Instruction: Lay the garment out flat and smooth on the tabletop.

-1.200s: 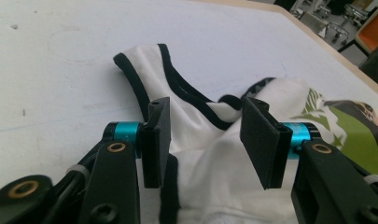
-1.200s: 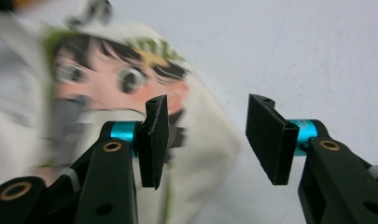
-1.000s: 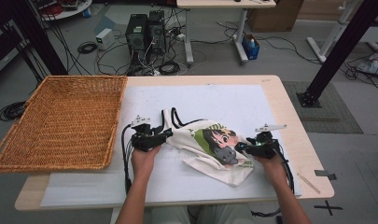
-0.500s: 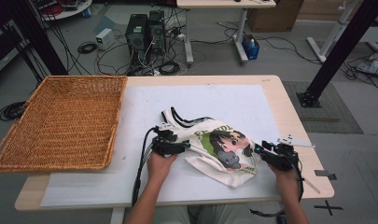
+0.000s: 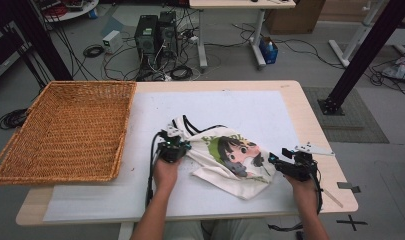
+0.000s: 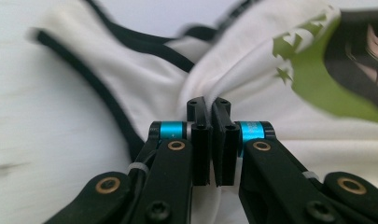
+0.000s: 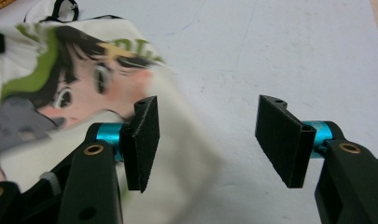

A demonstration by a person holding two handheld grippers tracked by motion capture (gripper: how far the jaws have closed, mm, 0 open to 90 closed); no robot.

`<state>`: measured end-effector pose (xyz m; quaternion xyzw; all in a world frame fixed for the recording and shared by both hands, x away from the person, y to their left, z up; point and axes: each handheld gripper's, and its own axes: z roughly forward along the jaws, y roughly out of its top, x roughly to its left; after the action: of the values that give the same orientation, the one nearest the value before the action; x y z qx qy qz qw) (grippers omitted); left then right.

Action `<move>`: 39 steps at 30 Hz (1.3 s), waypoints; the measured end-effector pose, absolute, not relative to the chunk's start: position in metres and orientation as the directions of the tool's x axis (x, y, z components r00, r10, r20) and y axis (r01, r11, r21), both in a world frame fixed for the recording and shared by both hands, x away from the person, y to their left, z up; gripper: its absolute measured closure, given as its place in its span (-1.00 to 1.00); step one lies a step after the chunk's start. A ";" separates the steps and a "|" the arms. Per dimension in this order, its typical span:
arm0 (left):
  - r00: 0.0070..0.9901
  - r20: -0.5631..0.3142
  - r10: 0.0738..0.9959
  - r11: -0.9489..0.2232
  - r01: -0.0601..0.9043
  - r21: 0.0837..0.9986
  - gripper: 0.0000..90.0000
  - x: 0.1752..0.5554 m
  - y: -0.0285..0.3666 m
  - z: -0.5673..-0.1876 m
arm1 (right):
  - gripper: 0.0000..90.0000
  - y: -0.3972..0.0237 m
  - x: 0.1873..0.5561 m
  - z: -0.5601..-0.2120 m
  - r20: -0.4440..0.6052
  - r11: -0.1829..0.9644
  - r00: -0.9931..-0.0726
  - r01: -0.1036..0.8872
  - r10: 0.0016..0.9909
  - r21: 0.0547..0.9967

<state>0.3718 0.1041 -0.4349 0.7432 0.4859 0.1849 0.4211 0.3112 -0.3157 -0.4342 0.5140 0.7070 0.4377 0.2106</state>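
A white sleeveless top (image 5: 225, 155) with black trim and a cartoon-face print lies crumpled on the white mat (image 5: 250, 107). My left gripper (image 5: 182, 145) is at the top's left side. Its jaws have just been closing, and in the left gripper view they (image 6: 208, 103) are shut on a fold of the white fabric (image 6: 252, 70). My right gripper (image 5: 275, 161) sits at the garment's right edge. Its jaws have just been opening and stand open (image 7: 210, 109). The printed cloth (image 7: 60, 88) lies beside and under the left jaw, with bare mat between the pads.
A large wicker basket (image 5: 127, 125) fills the left part of the wooden table (image 5: 310, 115). Beyond the table's far edge are computer towers, cables and other desks on the floor. A black post stands at the right.
My left gripper moved right onto the garment's left side and shut on its fabric. My right gripper drew back to the garment's right edge and opened its jaws wider.
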 end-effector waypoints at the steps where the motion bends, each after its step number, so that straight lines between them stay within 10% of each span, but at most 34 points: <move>1: 0.433 -0.164 0.887 -0.122 0.561 0.819 0.93 0.373 0.115 -0.433 | -0.10 -0.316 0.312 -0.434 0.149 0.090 -0.383 0.542 0.912 0.836; 8: 0.298 -0.261 0.918 0.067 0.533 0.844 0.90 0.377 0.155 -0.428 | 0.11 -0.289 0.321 -0.437 0.175 0.158 -0.464 0.593 0.868 0.789; 13: 0.331 -0.248 0.910 0.037 0.530 0.847 0.51 0.371 0.147 -0.424 | 0.00 -0.246 0.328 -0.450 0.162 0.262 -0.549 0.611 0.820 0.747; 17: 0.363 -0.250 0.897 0.034 0.509 0.860 0.38 0.363 0.141 -0.419 | 0.83 -0.236 0.327 -0.450 0.074 0.345 -0.583 0.573 0.809 0.744; 23: 0.431 -0.238 0.871 -0.013 0.503 0.864 0.37 0.351 0.131 -0.417 | 0.87 -0.267 0.299 -0.434 0.067 0.280 -0.525 0.553 0.849 0.784; 32: 0.505 -0.225 0.834 -0.159 0.609 0.777 0.08 0.352 0.083 -0.440 | -0.33 -0.289 0.300 -0.412 0.129 0.156 -0.485 0.504 0.865 0.850; 36: 0.507 -0.172 0.844 -0.220 0.621 0.752 0.02 0.352 0.070 -0.448 | -0.51 -0.293 0.322 -0.411 0.173 0.097 -0.434 0.532 0.884 0.841; 39: 0.526 -0.044 0.850 -0.312 0.567 0.762 0.93 0.348 0.068 -0.448 | -0.50 -0.287 0.338 -0.413 0.172 0.119 -0.450 0.548 0.876 0.828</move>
<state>0.3476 0.0682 -0.4484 0.7879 0.4495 0.1873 0.3768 0.3383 -0.2868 -0.4131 0.4909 0.7250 0.4467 0.1838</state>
